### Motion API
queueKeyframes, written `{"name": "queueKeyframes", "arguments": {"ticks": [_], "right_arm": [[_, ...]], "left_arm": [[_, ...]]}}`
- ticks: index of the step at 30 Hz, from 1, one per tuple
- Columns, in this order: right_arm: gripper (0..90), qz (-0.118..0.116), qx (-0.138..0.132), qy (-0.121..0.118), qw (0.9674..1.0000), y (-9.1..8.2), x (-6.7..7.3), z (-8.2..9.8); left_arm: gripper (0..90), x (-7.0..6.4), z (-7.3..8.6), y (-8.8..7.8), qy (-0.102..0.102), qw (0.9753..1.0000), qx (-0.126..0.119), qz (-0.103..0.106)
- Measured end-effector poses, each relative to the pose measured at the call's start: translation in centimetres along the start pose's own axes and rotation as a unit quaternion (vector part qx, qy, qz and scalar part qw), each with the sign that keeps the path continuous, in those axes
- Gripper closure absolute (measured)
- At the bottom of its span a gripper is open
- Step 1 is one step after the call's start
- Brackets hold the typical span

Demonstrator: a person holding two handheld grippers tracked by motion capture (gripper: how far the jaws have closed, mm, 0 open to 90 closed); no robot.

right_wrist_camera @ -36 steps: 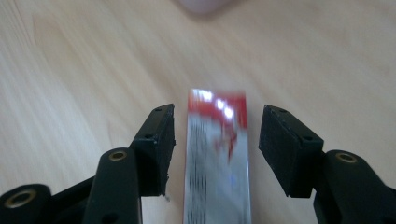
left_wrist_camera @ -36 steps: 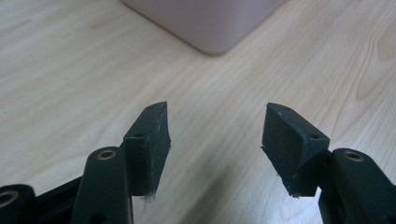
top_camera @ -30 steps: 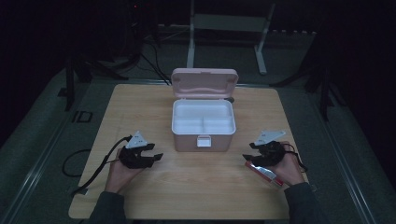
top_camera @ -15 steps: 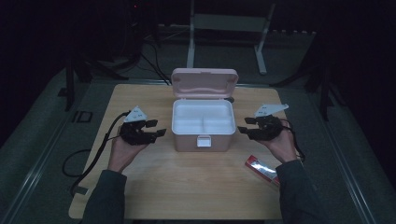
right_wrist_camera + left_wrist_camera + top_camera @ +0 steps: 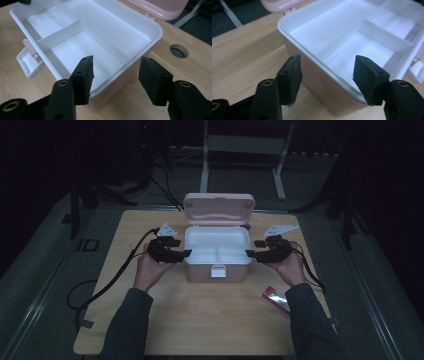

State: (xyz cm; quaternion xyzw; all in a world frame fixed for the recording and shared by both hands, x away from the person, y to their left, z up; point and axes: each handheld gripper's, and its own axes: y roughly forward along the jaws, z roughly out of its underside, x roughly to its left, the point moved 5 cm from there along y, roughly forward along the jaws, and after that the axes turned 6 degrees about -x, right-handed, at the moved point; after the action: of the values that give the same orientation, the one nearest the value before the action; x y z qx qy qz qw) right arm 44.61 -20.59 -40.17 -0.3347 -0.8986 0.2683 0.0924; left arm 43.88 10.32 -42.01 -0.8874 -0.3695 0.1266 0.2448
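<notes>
Pink box (image 5: 217, 265) between both | left claw (image 5: 186, 253), right claw (image 5: 249, 254) wide, straddling rims, gripping nothing

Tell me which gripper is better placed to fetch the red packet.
Right. The red packet lies on the table by the right forearm, across the box from the left gripper. The right gripper is nearer; both pairs of jaws have just been opening, astride the box rim.

No lettering, label, brand, number or sign is showing readably in any view. The red packet (image 5: 276, 298), lying at the lower right of the high view on the table (image 5: 210, 325), is too small and dim for any print on it to be made out.
</notes>
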Motion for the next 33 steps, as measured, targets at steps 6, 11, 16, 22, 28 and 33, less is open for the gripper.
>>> {"name": "queueKeyframes", "arguments": {"ticks": [6, 11, 16, 22, 28, 33], "right_arm": [[42.4, -0.004, 0.019, 0.006, 0.9998, 1.4, 0.0, 0.8], [41.7, -0.005, 0.022, 0.013, 0.9997, 1.7, 0.0, 1.1], [41.7, -0.01, 0.022, 0.02, 0.9995, 1.6, 0.1, 1.2], [41.9, -0.011, 0.026, 0.023, 0.9993, 1.3, 0.4, 1.3], [41.8, -0.015, 0.034, 0.024, 0.999, 0.9, 1.1, 1.7], [41.7, -0.01, 0.038, 0.023, 0.999, 0.4, 1.9, 1.9]], "left_arm": [[38.1, 0.3, 0.3, 0.7, -0.007, 0.9999, 0.008, 0.005], [39.0, 0.3, 0.4, 1.1, -0.017, 0.9995, 0.012, 0.022], [37.5, 0.0, 0.6, 1.4, -0.023, 0.9992, 0.015, 0.03], [37.7, -0.3, 0.7, 1.2, -0.023, 0.999, 0.021, 0.033], [37.6, -1.1, 1.1, 0.7, -0.021, 0.9989, 0.027, 0.034], [37.7, -1.6, 1.4, 0.2, -0.021, 0.9988, 0.027, 0.036]]}}
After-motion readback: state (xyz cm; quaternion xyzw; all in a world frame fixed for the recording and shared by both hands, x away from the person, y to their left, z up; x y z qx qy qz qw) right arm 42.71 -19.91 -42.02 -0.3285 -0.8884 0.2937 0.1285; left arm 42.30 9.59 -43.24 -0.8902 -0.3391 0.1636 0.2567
